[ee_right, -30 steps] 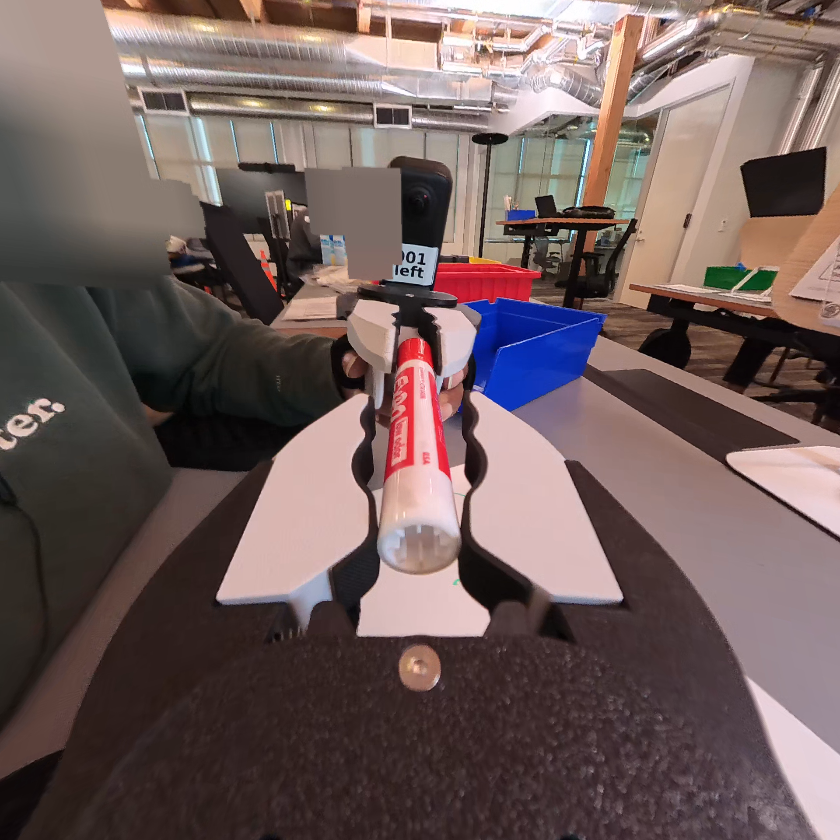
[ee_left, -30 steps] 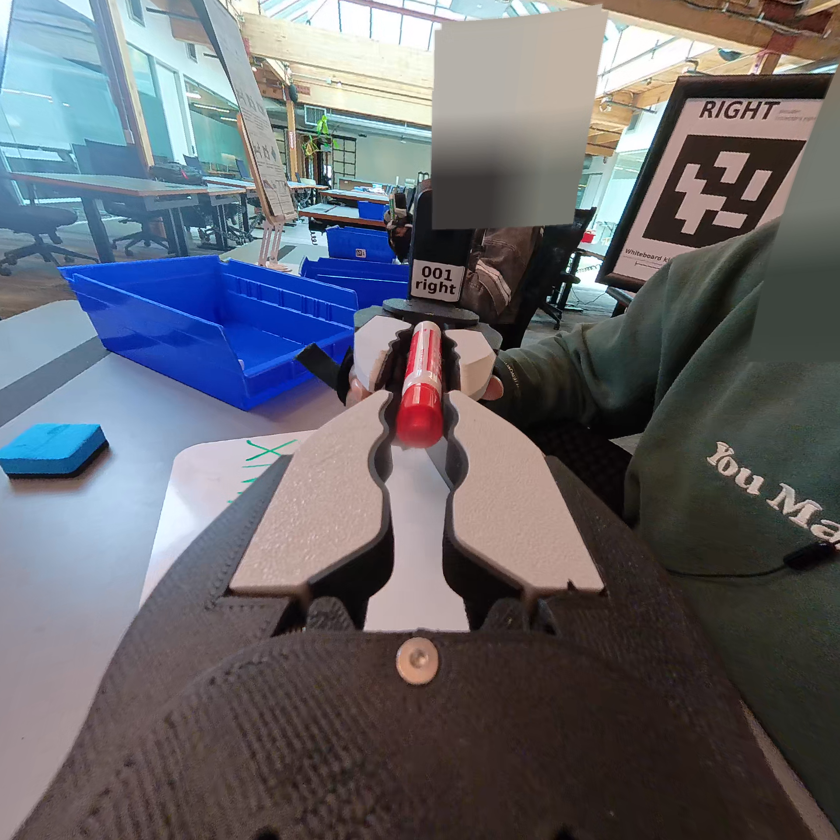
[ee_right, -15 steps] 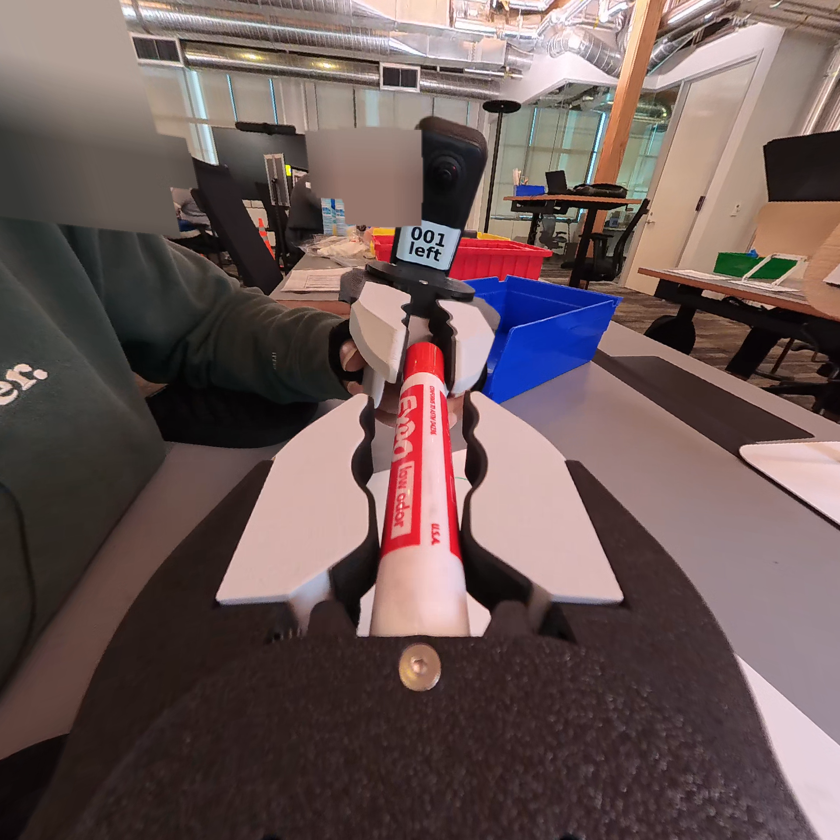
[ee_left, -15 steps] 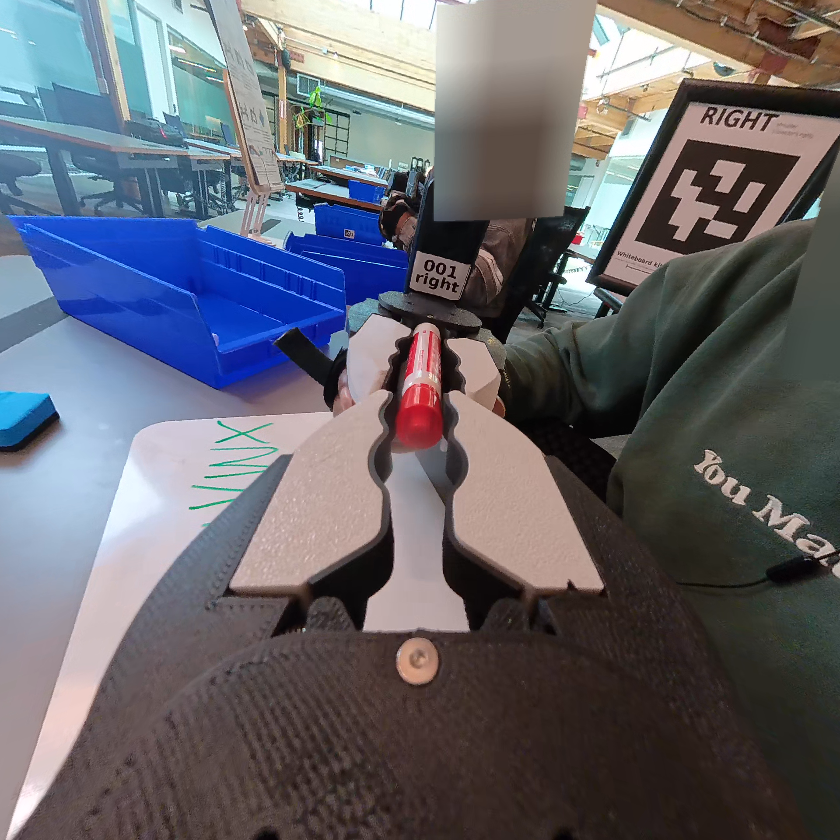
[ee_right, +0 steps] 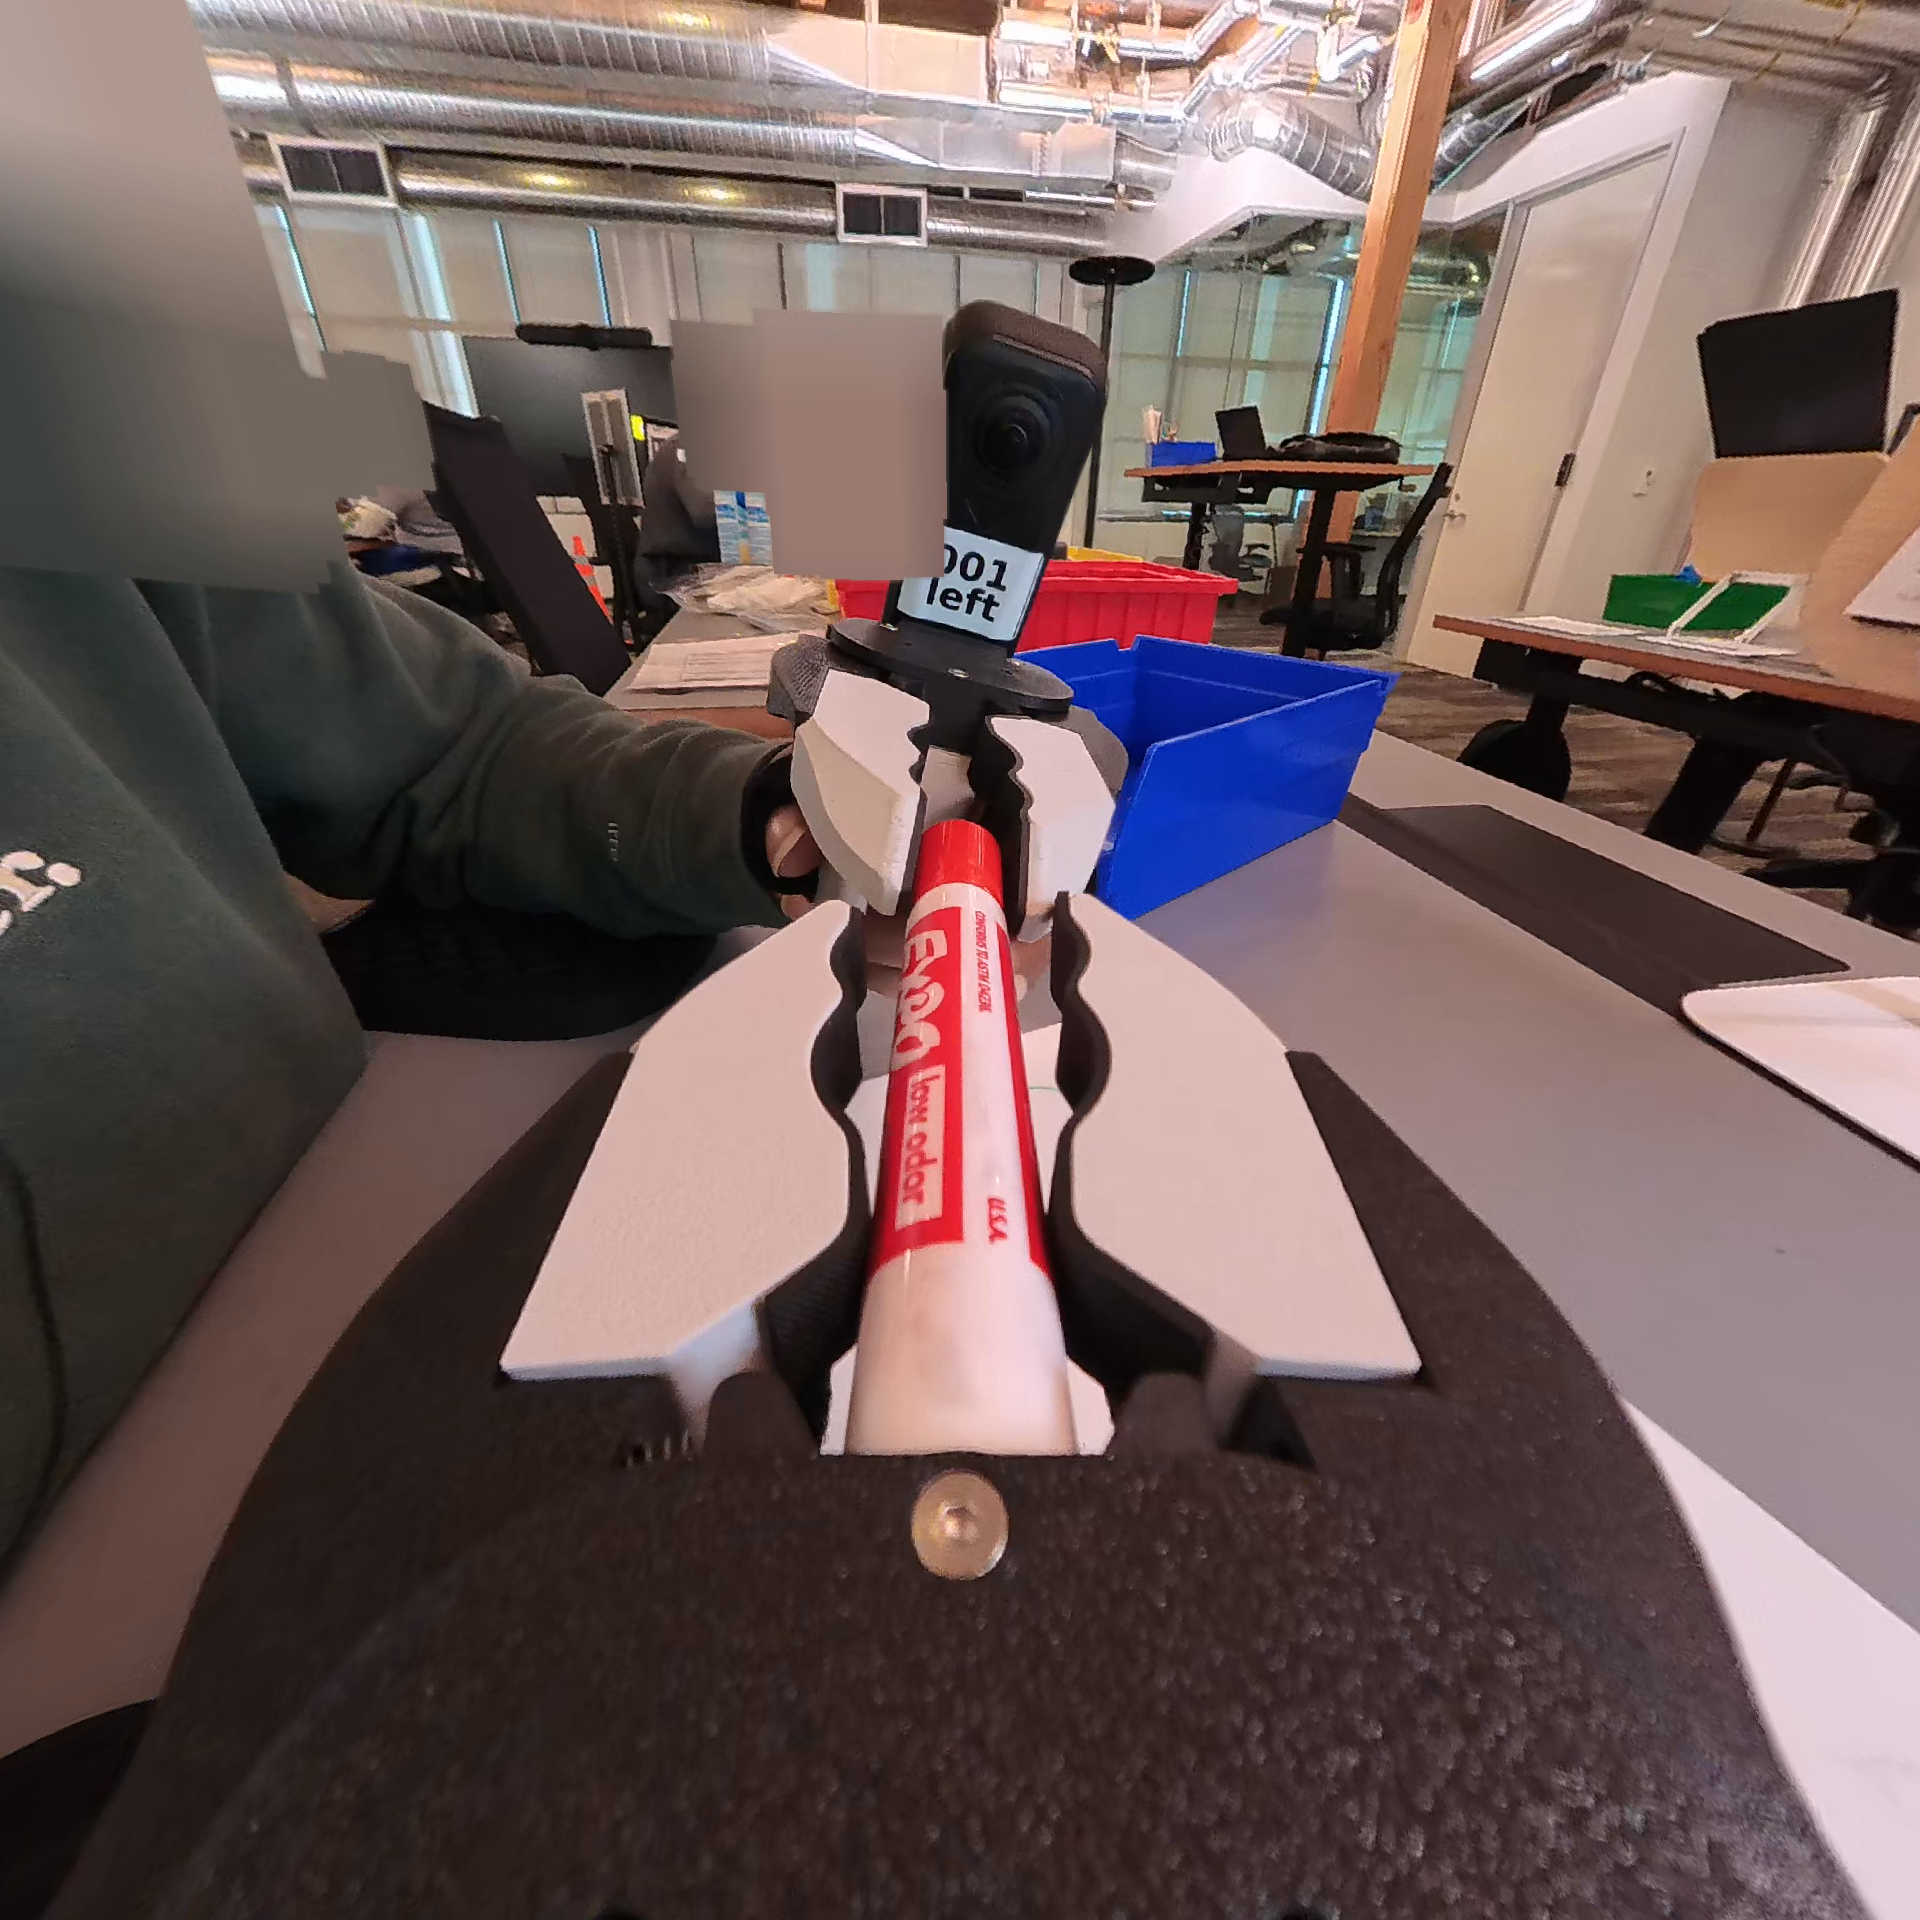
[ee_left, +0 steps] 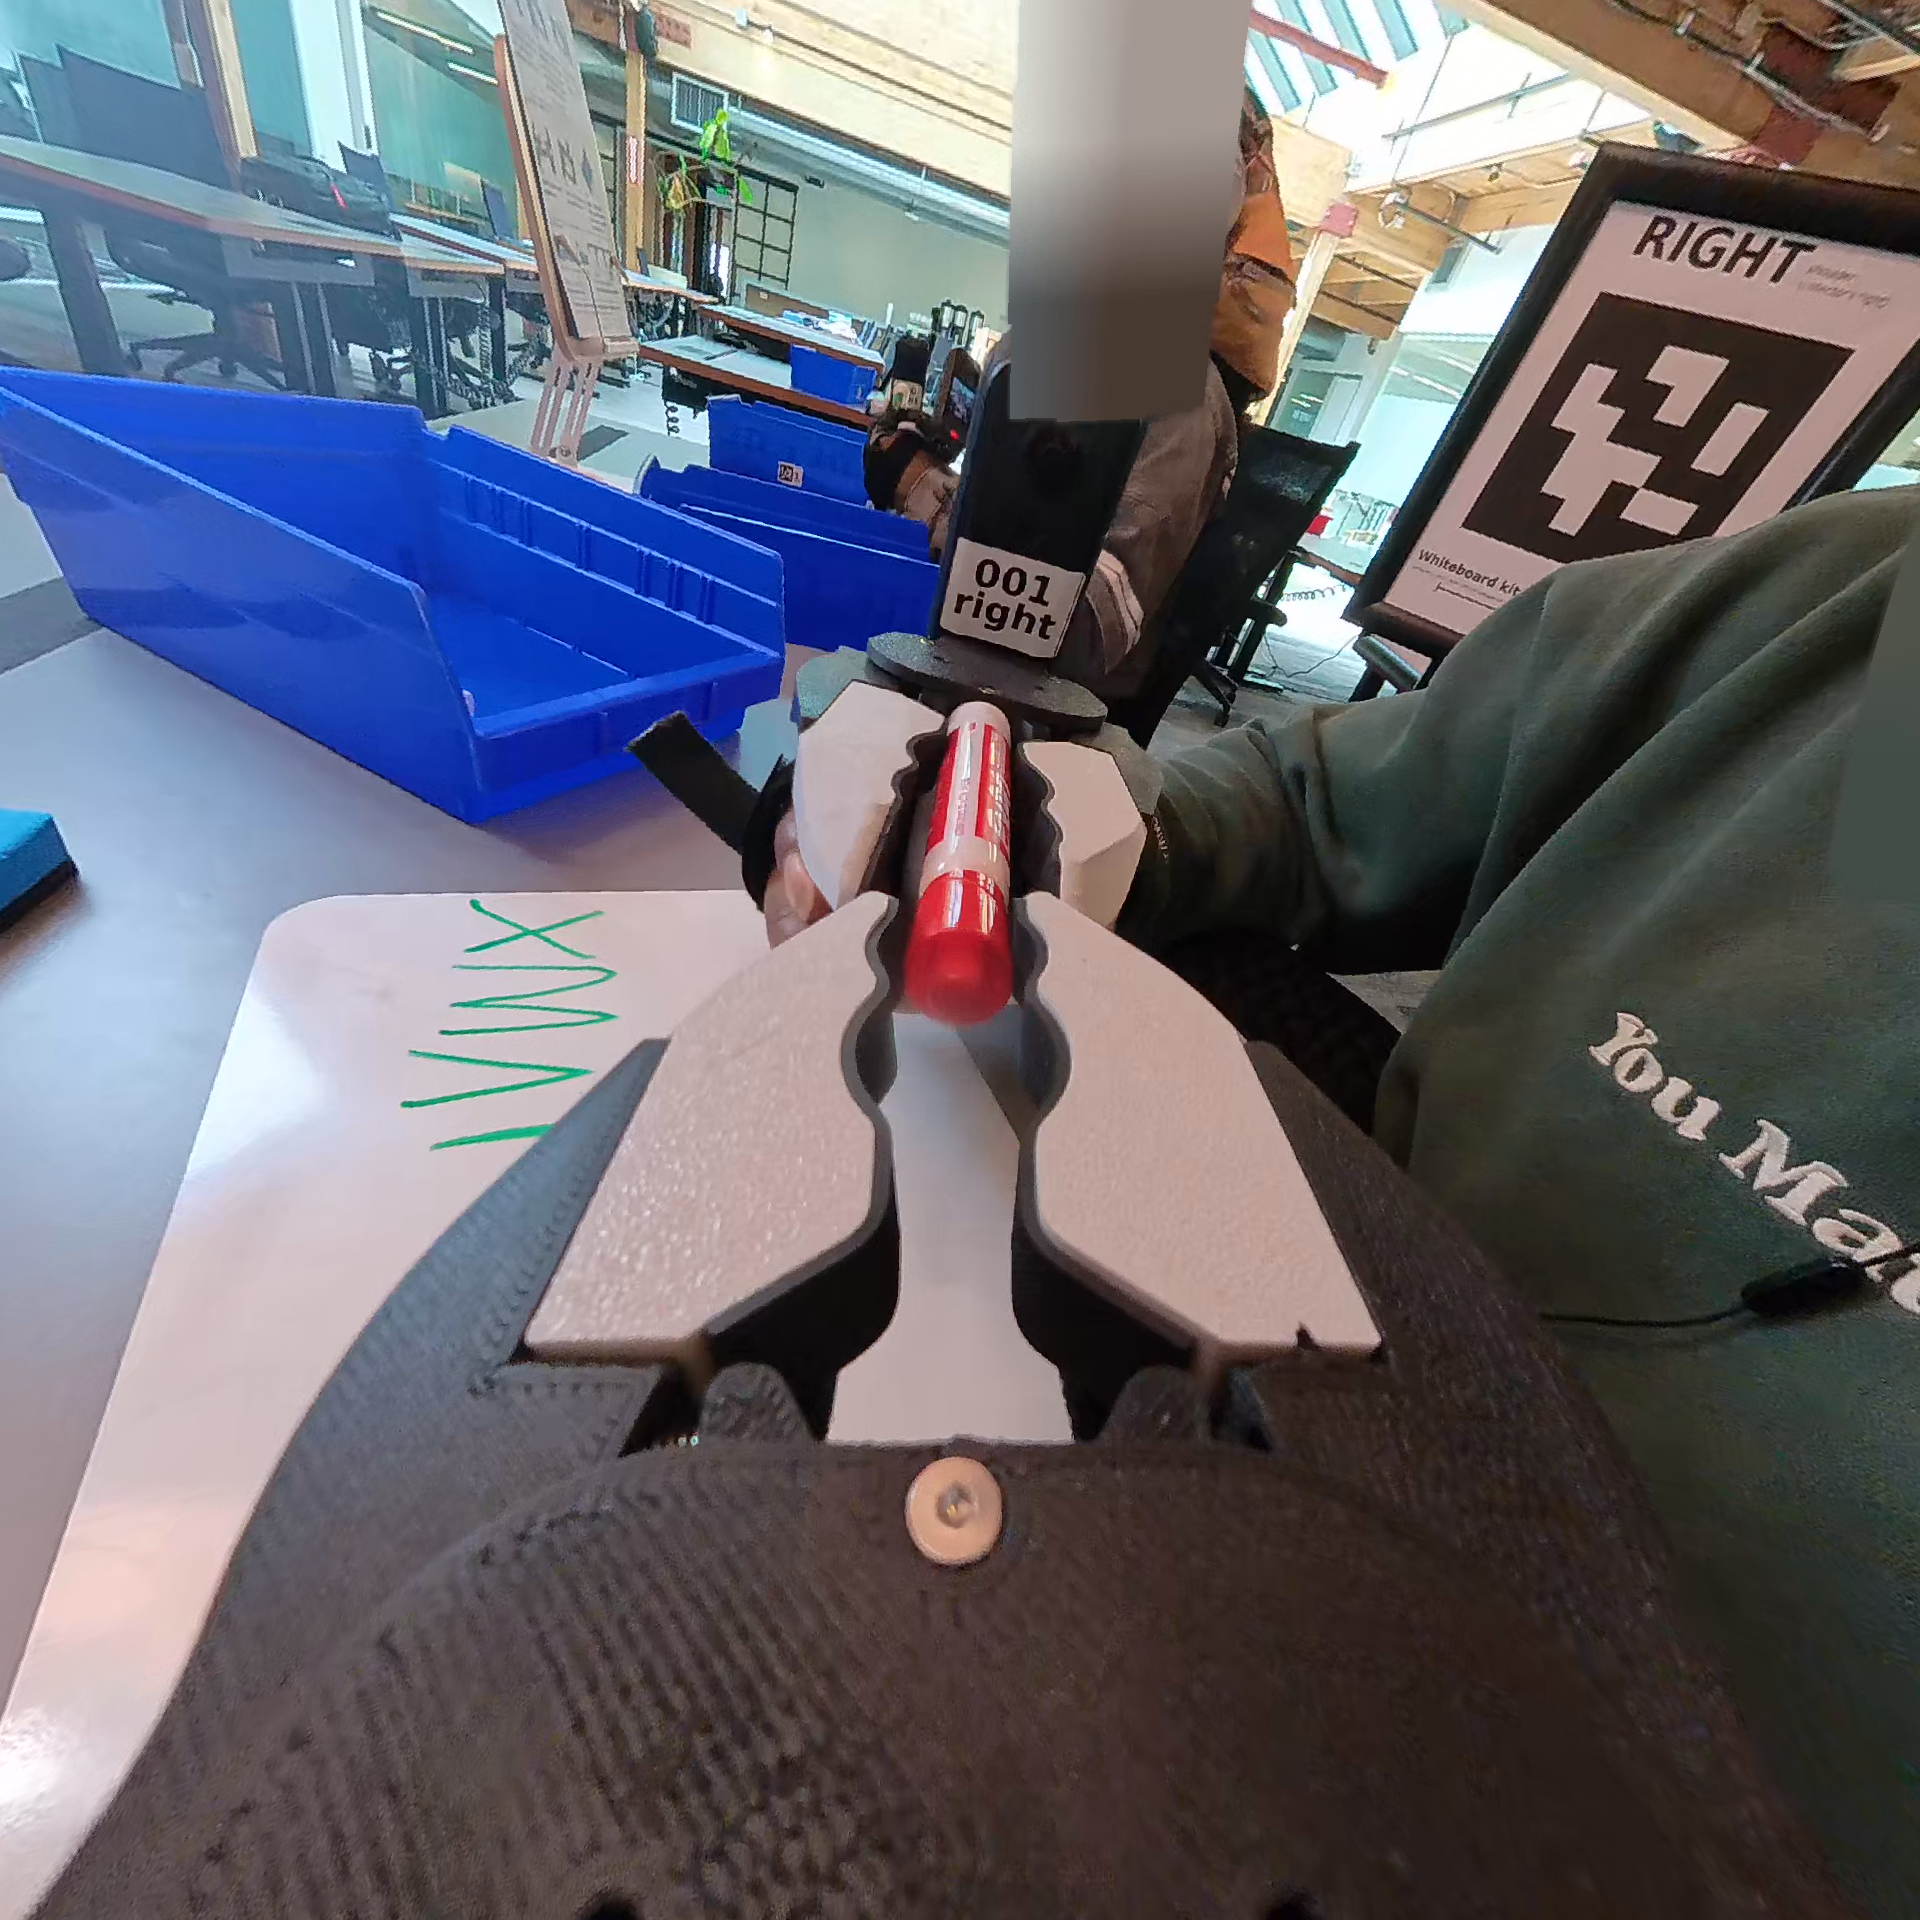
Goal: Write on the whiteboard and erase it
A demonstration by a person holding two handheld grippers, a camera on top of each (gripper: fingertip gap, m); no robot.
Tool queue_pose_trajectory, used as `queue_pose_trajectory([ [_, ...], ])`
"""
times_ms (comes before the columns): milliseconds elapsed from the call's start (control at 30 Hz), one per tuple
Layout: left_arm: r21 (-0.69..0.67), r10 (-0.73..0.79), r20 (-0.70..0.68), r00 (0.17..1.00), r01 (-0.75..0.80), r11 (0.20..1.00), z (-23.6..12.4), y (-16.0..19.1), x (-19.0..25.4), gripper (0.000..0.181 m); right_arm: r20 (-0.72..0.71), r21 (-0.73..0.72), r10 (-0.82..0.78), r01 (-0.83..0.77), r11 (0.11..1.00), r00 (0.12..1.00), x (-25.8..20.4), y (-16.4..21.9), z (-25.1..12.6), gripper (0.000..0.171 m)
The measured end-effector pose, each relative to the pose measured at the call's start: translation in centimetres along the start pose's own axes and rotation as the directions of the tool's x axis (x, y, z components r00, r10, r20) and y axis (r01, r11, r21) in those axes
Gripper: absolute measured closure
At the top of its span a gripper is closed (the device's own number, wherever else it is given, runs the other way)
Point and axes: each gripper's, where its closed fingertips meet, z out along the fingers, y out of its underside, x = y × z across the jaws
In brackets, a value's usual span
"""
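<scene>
Red marker pinched lengthwise by right gripper, cap end between left gripper tips, green-scribbled whiteboard only in left view.

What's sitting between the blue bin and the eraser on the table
Nothing: in the left wrist view, only bare grey table separates the blue bin from the blue eraser at the left edge.

The red-and-white marker pen lies lengthwise between the fingers of the right gripper, its capped end reaching forward into the tips of the left gripper, which faces it. Below both lies the flat white whiteboard on the grey table. Behind the board sits the blue plastic bin; left of the board, at the frame edge, lies the blue foam eraser.
</scene>
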Motion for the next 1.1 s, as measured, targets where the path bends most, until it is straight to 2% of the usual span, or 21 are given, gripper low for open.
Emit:
queue_pose_trajectory([
  [400,-0.015,-0.041,0.023,0.999,0.041,0.999,-0.1,0.9,-0.9,0.162,-0.024,-0.019,0.082,-0.082,0.996,0.996,0.6,1.0,0.2,0.137],
  [767,-0.034,-0.019,0.040,0.999,0.021,0.999,-0.1,1.1,-1.0,0.162,-0.018,-0.021,0.107,-0.107,0.994,0.994,0.7,1.2,0.1,0.137],
  [1100,0.001,-0.004,0.033,0.999,0.004,1.000,-0.1,0.6,-0.8,0.161,-0.008,0.007,0.117,-0.117,0.993,0.993,0.7,0.7,0.1,0.137],
])
